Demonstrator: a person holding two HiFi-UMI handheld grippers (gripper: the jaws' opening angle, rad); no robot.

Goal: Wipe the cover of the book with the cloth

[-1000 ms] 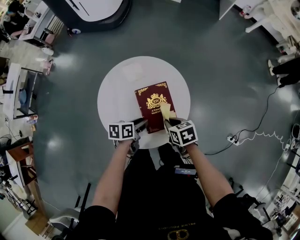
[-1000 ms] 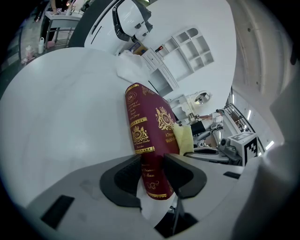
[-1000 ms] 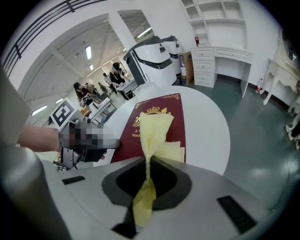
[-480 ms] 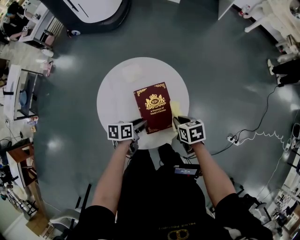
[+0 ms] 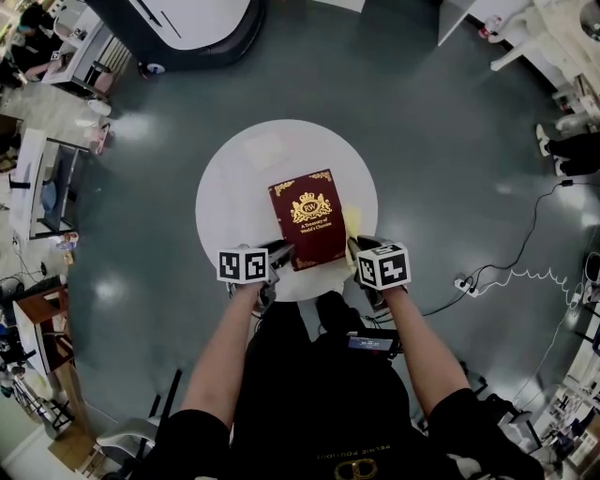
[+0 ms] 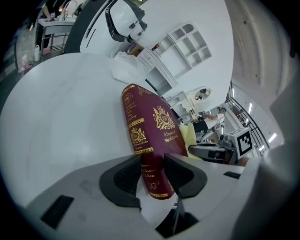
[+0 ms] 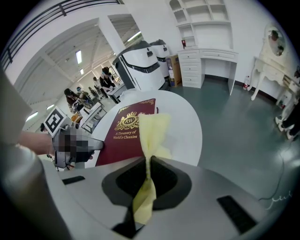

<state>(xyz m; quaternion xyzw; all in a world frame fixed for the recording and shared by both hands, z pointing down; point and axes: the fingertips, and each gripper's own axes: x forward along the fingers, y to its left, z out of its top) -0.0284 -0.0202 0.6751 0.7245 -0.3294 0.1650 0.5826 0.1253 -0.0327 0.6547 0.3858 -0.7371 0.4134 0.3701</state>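
Observation:
A dark red book with gold print lies flat on the round white table. My left gripper is at the book's near left corner. In the left gripper view the book's lower end sits between the left gripper's jaws, which touch it on both sides and are opening slightly. My right gripper is just off the book's right edge. In the right gripper view my right gripper is shut on a yellow cloth, whose free end hangs over the table beside the book.
A pale crumpled sheet lies at the table's far side. A cable and power strip lie on the grey floor to the right. A large white machine stands beyond the table, and desks line the left.
My right gripper has drawn the yellow cloth off the book's cover to the right, onto the table beside the book. The left gripper has stayed at the book's near left corner.

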